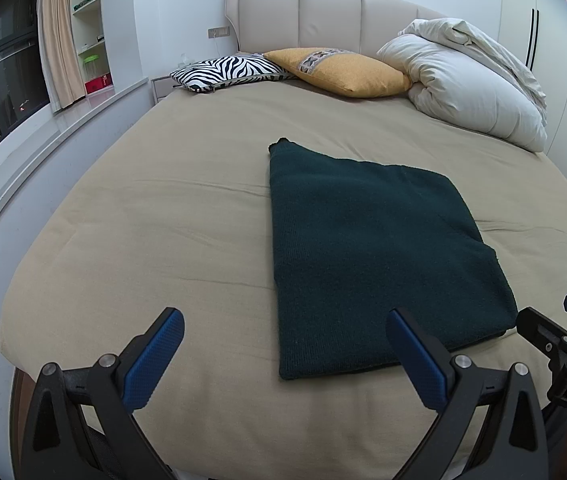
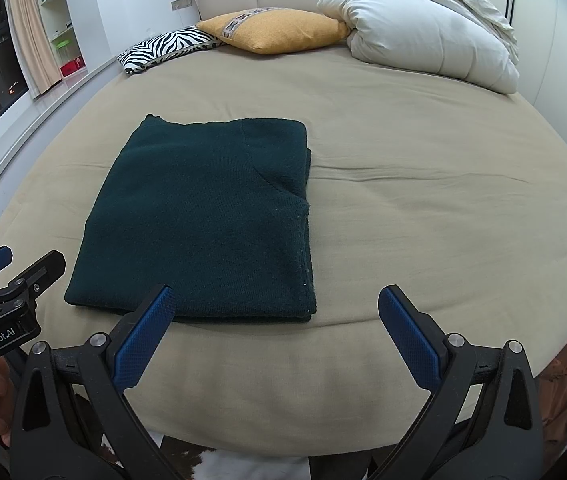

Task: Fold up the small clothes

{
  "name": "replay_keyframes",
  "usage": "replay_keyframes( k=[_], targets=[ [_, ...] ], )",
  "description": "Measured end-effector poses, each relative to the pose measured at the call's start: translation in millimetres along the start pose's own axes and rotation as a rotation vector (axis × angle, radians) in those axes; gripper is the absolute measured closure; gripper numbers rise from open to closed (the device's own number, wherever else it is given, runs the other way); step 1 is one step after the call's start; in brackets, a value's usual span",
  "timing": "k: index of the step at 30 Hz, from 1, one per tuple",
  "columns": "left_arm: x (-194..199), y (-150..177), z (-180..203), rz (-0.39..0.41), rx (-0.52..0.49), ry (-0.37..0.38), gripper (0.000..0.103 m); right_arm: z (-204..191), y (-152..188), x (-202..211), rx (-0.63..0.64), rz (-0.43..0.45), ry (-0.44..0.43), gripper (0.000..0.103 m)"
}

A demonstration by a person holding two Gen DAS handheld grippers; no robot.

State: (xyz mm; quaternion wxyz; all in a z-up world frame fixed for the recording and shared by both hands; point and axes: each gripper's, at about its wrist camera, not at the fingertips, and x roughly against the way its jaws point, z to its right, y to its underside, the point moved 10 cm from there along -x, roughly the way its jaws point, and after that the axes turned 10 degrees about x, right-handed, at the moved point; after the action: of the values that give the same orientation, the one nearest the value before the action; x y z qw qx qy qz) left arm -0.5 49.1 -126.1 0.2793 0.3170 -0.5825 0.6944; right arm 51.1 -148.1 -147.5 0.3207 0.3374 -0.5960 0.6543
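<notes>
A dark green knit garment (image 1: pixel 375 256) lies folded in a flat rectangle on the beige bed (image 1: pixel 163 208); it also shows in the right wrist view (image 2: pixel 203 220). My left gripper (image 1: pixel 285 320) is open and empty, held above the bed's near edge, its right finger over the garment's near edge. My right gripper (image 2: pixel 277 300) is open and empty, just in front of the garment's near right corner. Each gripper shows at the edge of the other's view: the right one (image 1: pixel 563 332), the left one (image 2: pixel 7 276).
At the head of the bed lie a zebra-striped pillow (image 1: pixel 227 72), a yellow pillow (image 1: pixel 339 70) and a bundled white duvet (image 1: pixel 471 84). A window ledge (image 1: pixel 43 128) and shelves run along the left; a white wardrobe (image 1: pixel 555 40) stands on the right.
</notes>
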Motion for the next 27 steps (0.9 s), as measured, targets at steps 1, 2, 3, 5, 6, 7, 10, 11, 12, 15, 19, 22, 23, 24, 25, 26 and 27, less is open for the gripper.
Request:
replay_keyframes(
  k=[1, 2, 3, 5, 6, 7, 10, 11, 12, 15, 19, 22, 23, 24, 25, 26, 27],
  targets=[
    [0.2, 0.1, 0.3, 0.000, 0.000, 0.000, 0.000, -0.1, 0.0, 0.0, 0.000, 0.000, 0.000, 0.000],
    [0.2, 0.1, 0.3, 0.000, 0.000, 0.000, 0.000, -0.2, -0.1, 0.0, 0.000, 0.000, 0.000, 0.000],
    [0.3, 0.2, 0.4, 0.000, 0.001, 0.000, 0.000, 0.0, -0.1, -0.1, 0.001, 0.001, 0.000, 0.000],
    [0.4, 0.2, 0.5, 0.000, 0.000, 0.000, 0.000, -0.2, 0.0, -0.2, 0.001, 0.000, 0.001, 0.000],
    [0.4, 0.2, 0.5, 0.000, 0.000, -0.001, 0.000, -0.1, -0.1, -0.1, 0.001, 0.001, 0.000, 0.000],
    [0.5, 0.2, 0.5, 0.000, 0.001, 0.000, 0.000, -0.2, 0.0, -0.1, 0.000, 0.000, 0.001, 0.000],
    [0.6, 0.2, 0.5, 0.000, 0.000, 0.000, 0.000, -0.6, 0.0, -0.1, 0.000, 0.000, 0.000, 0.000],
    [0.7, 0.1, 0.6, 0.001, 0.000, 0.000, 0.000, -0.8, 0.1, 0.0, 0.000, 0.000, 0.001, 0.000],
    [0.5, 0.0, 0.3, 0.000, 0.000, 0.000, 0.000, -0.8, 0.0, 0.1, -0.001, 0.000, 0.001, 0.000],
    [0.6, -0.2, 0.3, 0.000, 0.000, 0.000, 0.000, -0.8, 0.0, 0.2, 0.000, 0.000, 0.001, 0.000],
    [-0.2, -0.2, -0.7, -0.002, -0.001, -0.001, 0.000, -1.3, 0.2, 0.1, -0.002, 0.000, 0.001, 0.000],
    [0.0, -0.3, -0.3, -0.001, -0.001, 0.000, 0.000, -1.4, 0.1, 0.2, -0.001, 0.000, 0.001, 0.000],
    [0.0, -0.4, -0.3, -0.002, -0.001, -0.001, 0.000, -1.6, 0.2, 0.2, -0.001, 0.000, 0.002, 0.000],
    [0.2, -0.4, -0.2, -0.001, -0.001, 0.000, 0.000, -1.8, 0.3, 0.1, -0.001, -0.001, 0.002, 0.000],
    [0.1, -0.5, -0.4, -0.001, -0.001, 0.000, 0.000, -1.9, 0.1, 0.2, 0.000, -0.001, 0.002, 0.000],
    [0.0, -0.6, -0.5, -0.002, -0.001, 0.000, 0.000, -2.2, 0.0, 0.2, 0.001, 0.000, 0.001, 0.000],
    [0.0, -0.7, -0.5, -0.002, -0.001, 0.000, 0.000, -2.1, 0.0, 0.1, 0.001, -0.001, 0.001, 0.000]
  ],
)
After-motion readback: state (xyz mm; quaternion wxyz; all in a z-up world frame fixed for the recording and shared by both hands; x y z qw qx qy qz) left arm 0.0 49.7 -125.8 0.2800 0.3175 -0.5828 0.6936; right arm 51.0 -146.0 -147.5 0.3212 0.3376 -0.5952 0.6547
